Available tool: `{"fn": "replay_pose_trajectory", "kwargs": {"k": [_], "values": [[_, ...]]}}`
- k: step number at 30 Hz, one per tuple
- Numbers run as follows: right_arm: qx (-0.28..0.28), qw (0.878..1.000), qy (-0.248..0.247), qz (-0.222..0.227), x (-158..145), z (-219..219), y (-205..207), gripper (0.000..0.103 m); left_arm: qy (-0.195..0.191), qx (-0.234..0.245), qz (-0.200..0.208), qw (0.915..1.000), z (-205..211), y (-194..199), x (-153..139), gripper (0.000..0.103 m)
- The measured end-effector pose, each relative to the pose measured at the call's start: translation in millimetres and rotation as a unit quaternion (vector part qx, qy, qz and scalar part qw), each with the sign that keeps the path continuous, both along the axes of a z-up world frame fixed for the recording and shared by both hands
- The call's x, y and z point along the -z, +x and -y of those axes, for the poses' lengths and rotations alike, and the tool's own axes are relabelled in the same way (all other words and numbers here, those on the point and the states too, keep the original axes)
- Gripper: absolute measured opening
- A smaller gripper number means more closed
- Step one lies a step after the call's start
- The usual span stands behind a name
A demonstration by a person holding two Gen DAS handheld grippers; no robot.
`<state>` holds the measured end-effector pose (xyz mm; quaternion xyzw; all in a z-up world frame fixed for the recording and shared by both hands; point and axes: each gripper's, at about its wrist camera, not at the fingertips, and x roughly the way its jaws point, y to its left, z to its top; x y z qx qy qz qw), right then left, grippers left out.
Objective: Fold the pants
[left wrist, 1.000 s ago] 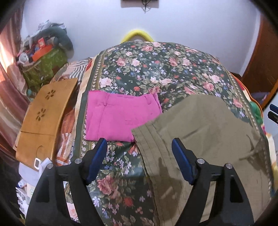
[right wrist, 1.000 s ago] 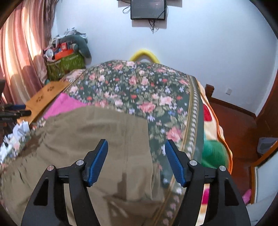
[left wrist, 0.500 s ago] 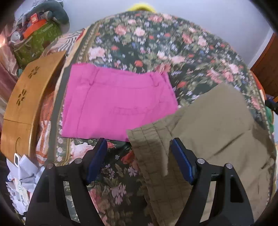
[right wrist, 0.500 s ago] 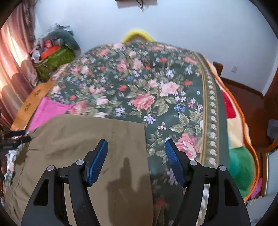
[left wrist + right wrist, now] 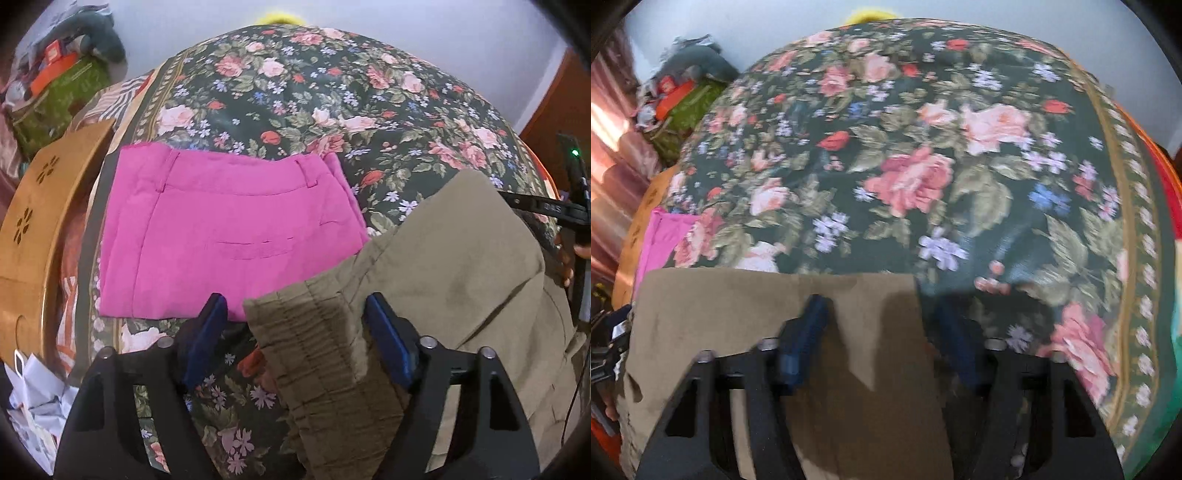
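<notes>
Olive pants (image 5: 454, 273) spread on a floral bedspread (image 5: 332, 96), elastic waistband (image 5: 317, 332) lying between the spread fingers of the left tool (image 5: 295, 332), jaws open and gripping nothing. Right tool (image 5: 882, 339) likewise open, poised over the garment's far corner (image 5: 905, 284), one finger above cloth, the other above bare bedspread; view blurred, contact with fabric impossible to tell.

Judged the step in hand: taking hold of both ends for a fold. Best done by closing each tool squarely over the hem, catching every layer at once, then lifting both ends level so the cloth carries over without sagging or dragging.

Folded pink pants (image 5: 229, 236) just beside the waistband, touching or slightly overlapped by olive cloth, so little slack on that side. Wooden board (image 5: 40, 214) at the bed's left edge. Ample open bedspread beyond the olive garment toward the wall; bed edge close on the right.
</notes>
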<state>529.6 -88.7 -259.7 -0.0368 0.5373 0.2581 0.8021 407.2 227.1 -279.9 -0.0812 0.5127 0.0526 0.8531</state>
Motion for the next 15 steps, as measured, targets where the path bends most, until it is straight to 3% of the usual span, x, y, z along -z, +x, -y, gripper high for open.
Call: {"fn": "replay_pose_trajectory", "kwargs": {"k": [2,3,9,15], "values": [[0.01,1.0,-0.002,0.0,0.4,0.6,2.0,0.026,-0.004,0.006,0.003,1.0,2.2,0.1,-0.3,0.062],[0.01,1.0,-0.008,0.005,0.3,-0.4,2.2,0.013,0.002,0.006,0.005,1.0,4.0,-0.1,-1.3,0.061],[0.004,0.998,-0.023,0.065,-17.2,-6.6,-7.2,0.012,0.037,0.004,0.026,0.9989,11.0,-6.7,-13.2,0.051],[0.008,0.99,-0.004,0.14,-80.9,-1.7,-12.7,0.011,0.05,-0.012,0.054,0.9972,7.4,-14.5,-48.6,0.046]]}}
